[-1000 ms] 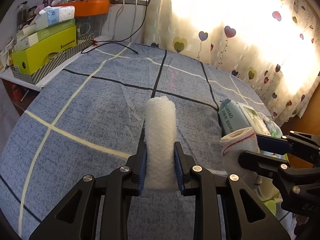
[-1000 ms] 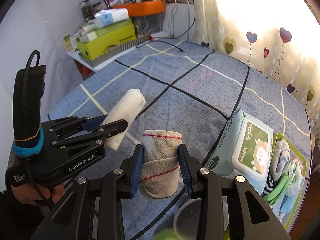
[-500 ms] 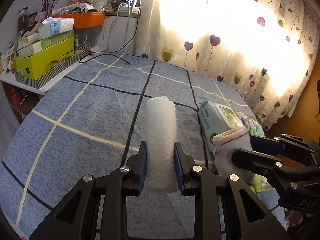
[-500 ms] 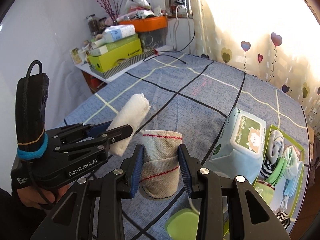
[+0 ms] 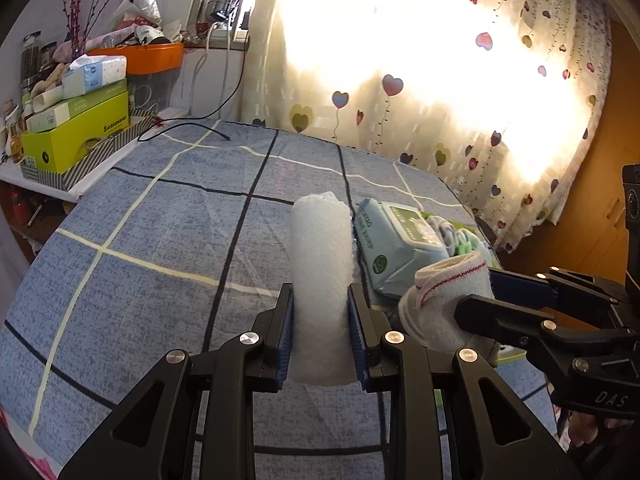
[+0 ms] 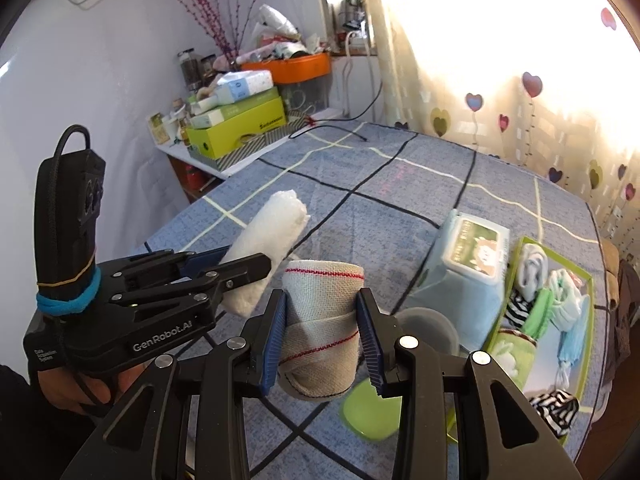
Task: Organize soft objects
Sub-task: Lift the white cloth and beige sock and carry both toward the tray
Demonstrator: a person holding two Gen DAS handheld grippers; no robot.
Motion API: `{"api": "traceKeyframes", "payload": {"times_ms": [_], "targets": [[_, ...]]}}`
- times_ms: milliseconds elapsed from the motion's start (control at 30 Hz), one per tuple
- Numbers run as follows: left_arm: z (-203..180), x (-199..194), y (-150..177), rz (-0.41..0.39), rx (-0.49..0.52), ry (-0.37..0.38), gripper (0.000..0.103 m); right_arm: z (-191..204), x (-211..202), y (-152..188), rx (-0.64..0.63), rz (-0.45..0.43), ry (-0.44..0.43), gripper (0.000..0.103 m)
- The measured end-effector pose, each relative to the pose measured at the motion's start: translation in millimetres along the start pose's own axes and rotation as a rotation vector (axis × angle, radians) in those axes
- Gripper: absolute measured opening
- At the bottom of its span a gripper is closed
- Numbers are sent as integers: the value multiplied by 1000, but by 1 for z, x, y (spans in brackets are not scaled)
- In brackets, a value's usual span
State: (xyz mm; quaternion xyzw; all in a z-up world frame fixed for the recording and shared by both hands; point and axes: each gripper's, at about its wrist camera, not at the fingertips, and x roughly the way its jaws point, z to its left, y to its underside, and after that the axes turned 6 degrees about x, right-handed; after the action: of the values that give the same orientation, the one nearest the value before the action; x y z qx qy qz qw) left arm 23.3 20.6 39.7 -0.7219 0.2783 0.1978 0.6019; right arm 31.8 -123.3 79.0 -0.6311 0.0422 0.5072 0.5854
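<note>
My left gripper (image 5: pixel 320 324) is shut on a rolled white fluffy towel (image 5: pixel 320 256), which sticks out forward above the blue checked bedspread (image 5: pixel 160 240). In the right wrist view the same white towel (image 6: pixel 268 248) and left gripper (image 6: pixel 236 266) sit at the left. My right gripper (image 6: pixel 322 334) is shut on a rolled beige cloth with red stripes (image 6: pixel 320 320), also seen as the beige cloth (image 5: pixel 448 292) in the left wrist view. A green tray (image 6: pixel 520 320) at the right holds several rolled socks and cloths.
A pack of wet wipes (image 6: pixel 464 272) lies beside the tray. A grey cup (image 6: pixel 428 328) and green lid (image 6: pixel 372 412) sit below my right gripper. Boxes and an orange basket (image 5: pixel 136 56) crowd the shelf at the far left. A heart-print curtain (image 5: pixel 440 80) hangs behind.
Both grippers have lifted and shifted toward the right side of the bed, each still holding its roll. The wipes pack and the tray have come closer into view.
</note>
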Motion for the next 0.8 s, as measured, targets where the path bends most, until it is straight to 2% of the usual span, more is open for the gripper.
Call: {"api": "traceKeyframes", "payload": {"times_ms": [333,800], "targets": [[-43,-10,-2,-9,75,73,26,-25,-41,16,57,-63,37,34],[-91,-2,-10,-1,144,141,26,-70,-75,31,154,-128,98,34]]}}
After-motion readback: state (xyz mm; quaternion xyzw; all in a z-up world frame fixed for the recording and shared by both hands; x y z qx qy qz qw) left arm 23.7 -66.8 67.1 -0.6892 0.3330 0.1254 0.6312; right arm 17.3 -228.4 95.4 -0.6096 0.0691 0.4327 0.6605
